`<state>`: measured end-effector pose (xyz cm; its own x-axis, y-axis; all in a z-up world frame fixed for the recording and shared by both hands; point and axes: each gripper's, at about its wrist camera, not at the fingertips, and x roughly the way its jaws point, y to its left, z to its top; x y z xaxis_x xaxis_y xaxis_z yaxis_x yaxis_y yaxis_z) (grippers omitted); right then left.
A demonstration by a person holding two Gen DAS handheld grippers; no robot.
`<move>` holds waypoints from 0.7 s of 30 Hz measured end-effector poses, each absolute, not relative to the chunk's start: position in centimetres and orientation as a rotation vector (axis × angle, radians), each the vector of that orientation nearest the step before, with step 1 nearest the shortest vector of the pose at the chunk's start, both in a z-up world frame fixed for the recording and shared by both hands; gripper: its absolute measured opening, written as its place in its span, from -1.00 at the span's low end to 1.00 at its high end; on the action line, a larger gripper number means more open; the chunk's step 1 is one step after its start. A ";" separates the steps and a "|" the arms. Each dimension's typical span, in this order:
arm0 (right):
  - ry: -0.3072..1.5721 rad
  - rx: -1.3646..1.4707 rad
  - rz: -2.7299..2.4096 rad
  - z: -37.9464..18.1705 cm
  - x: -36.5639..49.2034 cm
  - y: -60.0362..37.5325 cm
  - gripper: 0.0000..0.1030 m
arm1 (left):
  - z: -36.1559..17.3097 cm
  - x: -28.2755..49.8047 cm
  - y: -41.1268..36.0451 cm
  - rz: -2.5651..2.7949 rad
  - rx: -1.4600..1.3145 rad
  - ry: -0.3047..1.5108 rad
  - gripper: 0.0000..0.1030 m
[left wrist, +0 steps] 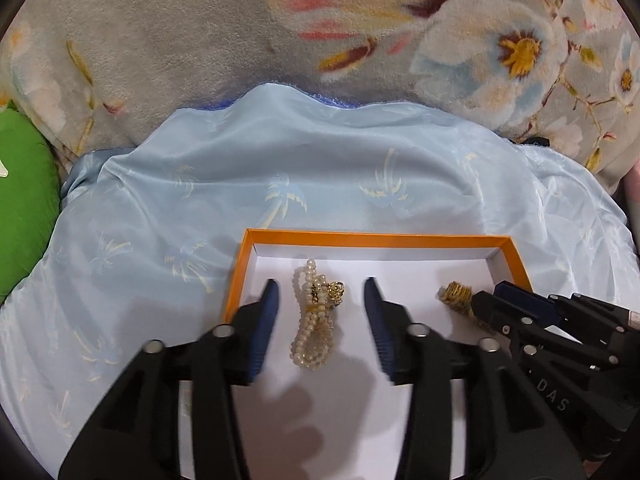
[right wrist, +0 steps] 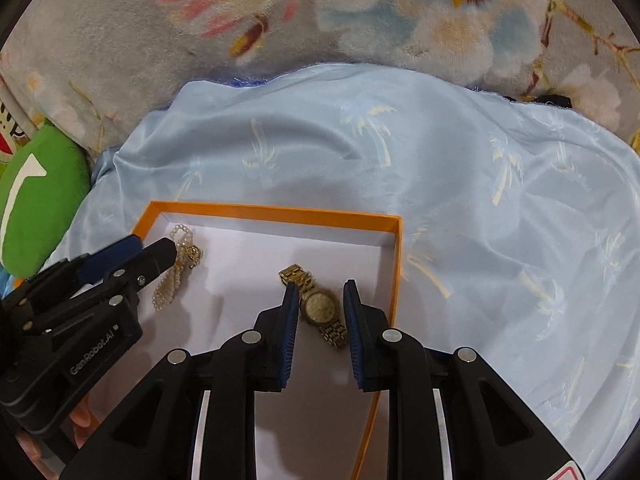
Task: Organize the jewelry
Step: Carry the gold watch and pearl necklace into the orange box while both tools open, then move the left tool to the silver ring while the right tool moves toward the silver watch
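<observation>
An orange-rimmed box [left wrist: 360,238] with a white floor lies on a pale blue cloth. A bundled pearl necklace [left wrist: 314,320] with a gold clasp rests on the box floor. My left gripper [left wrist: 322,283] stands open over it, a finger on each side and neither pad touching the pearls. In the right wrist view my right gripper [right wrist: 320,285] is shut on a gold watch [right wrist: 320,306], low over the right part of the box [right wrist: 280,213]. The pearl necklace [right wrist: 168,284] and left gripper [right wrist: 152,246] show at the left there. The watch [left wrist: 456,296] peeks out at the right gripper [left wrist: 486,300] tips.
A pale blue satin cloth [left wrist: 320,168] with palm prints covers the surface under the box. Behind it lies a thick floral fleece blanket [left wrist: 200,40]. A green cushion [left wrist: 24,208] sits at the left edge.
</observation>
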<state>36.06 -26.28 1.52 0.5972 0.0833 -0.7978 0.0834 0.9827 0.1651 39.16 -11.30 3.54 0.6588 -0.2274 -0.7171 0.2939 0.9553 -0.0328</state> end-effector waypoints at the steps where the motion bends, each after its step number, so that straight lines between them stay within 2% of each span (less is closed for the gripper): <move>1: 0.930 0.179 -0.005 1.5 36.0 -26.1 -0.57 | 3.6 39.1 -11.2 -0.293 0.088 0.792 -0.02; 2: 0.930 0.165 -0.008 1.5 36.0 -25.8 -0.55 | 3.6 39.1 -11.2 -0.289 0.087 0.792 0.06; 6: 0.900 0.175 -0.002 2.1 35.7 -25.8 -0.44 | 3.6 39.2 -10.9 -0.284 0.072 0.804 0.08; 8: 0.860 0.198 0.005 3.0 34.8 -26.3 -0.28 | 3.9 39.0 -10.4 -0.270 0.049 0.786 0.14; 10: 0.826 0.211 0.003 4.0 33.6 -26.9 -0.25 | 4.3 38.5 -9.7 -0.255 0.036 0.762 0.19; 16: 0.763 0.198 -0.012 6.8 27.2 -28.4 -0.24 | 6.8 34.3 -6.5 -0.257 -0.014 0.711 0.20; 21: 0.744 0.136 -0.025 7.4 19.8 -27.5 -0.11 | 7.9 28.1 -3.8 -0.251 0.008 0.695 0.24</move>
